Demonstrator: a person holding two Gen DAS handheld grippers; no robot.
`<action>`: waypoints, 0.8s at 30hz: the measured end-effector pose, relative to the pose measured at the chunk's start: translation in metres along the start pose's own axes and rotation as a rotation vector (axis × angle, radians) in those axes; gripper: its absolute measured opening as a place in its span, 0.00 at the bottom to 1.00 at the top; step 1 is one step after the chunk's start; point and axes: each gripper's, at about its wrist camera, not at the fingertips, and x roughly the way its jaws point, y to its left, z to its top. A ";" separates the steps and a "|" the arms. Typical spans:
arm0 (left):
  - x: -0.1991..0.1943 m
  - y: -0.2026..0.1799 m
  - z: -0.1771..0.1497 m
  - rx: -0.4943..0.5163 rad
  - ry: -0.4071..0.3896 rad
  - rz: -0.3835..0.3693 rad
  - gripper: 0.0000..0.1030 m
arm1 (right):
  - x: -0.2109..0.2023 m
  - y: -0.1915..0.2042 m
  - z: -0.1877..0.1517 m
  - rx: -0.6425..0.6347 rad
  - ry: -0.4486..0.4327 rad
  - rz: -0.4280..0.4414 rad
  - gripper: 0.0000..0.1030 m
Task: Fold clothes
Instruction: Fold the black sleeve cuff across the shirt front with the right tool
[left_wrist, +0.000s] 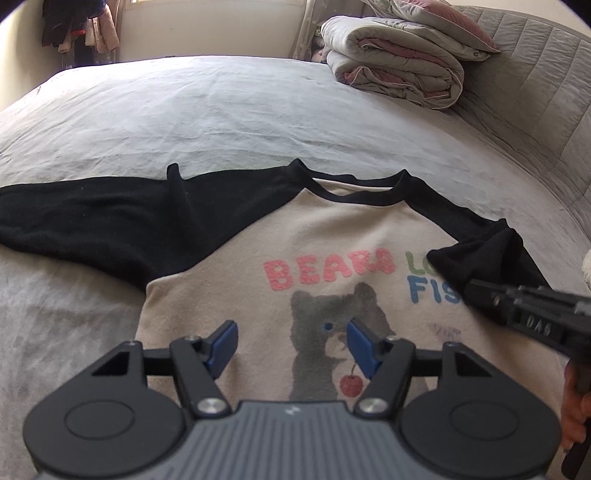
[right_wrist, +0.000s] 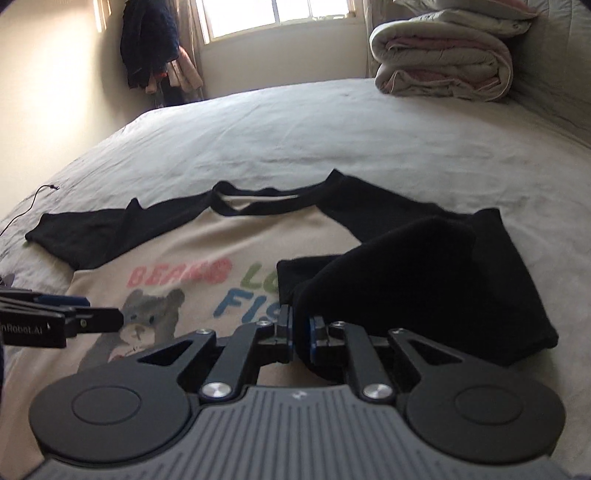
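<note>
A cream raglan shirt (left_wrist: 325, 236) with black sleeves and a bear print lies face up on a grey-sheeted bed (left_wrist: 229, 110), directly beneath and ahead of both grippers. The left gripper (left_wrist: 291, 345) hovers over the bear's head with its blue pads spread wide and nothing between them. The right gripper (right_wrist: 300, 325) stands narrow, its jaws a slit apart, with the black right sleeve (right_wrist: 424, 280) bunched against and just beyond its tips; the sleeve is folded inward across the shirt's lettering. Whether the pads actually pinch the dark cloth is hard to make out. The other sleeve (left_wrist: 96, 221) stretches flat, away to the left of the left gripper. A folded quilt (left_wrist: 399, 70) sits at the bed's far right corner, well beyond both grippers.
</note>
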 end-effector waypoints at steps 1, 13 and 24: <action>0.001 0.000 0.000 -0.002 0.002 -0.002 0.64 | 0.001 0.000 -0.003 0.002 0.009 0.008 0.14; 0.005 0.017 0.005 -0.163 0.029 -0.172 0.64 | -0.009 -0.029 0.013 0.176 -0.075 -0.006 0.51; 0.037 0.043 -0.006 -0.535 0.081 -0.561 0.77 | -0.002 0.003 0.011 0.002 -0.105 0.298 0.51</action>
